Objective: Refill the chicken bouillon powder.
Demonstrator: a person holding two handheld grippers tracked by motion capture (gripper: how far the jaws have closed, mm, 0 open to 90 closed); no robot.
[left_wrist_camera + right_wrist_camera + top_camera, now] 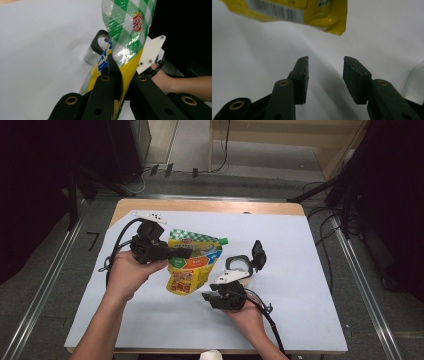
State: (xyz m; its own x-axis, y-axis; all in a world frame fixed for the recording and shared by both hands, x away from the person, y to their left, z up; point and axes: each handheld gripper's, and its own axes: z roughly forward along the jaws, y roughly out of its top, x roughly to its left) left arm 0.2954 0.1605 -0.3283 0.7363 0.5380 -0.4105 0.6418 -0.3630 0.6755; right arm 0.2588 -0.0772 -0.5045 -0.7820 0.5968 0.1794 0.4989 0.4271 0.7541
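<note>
The left tool [181, 253] pinches the pouch [192, 265] above the tabletop [300, 270], its long axis hanging toward the nearer right tool [209, 296], whose jaws stand spread and empty.

bare sheet [300, 270] right of the container [239, 265], pouch [192, 265] blocking the middle, bare sheet below
</note>
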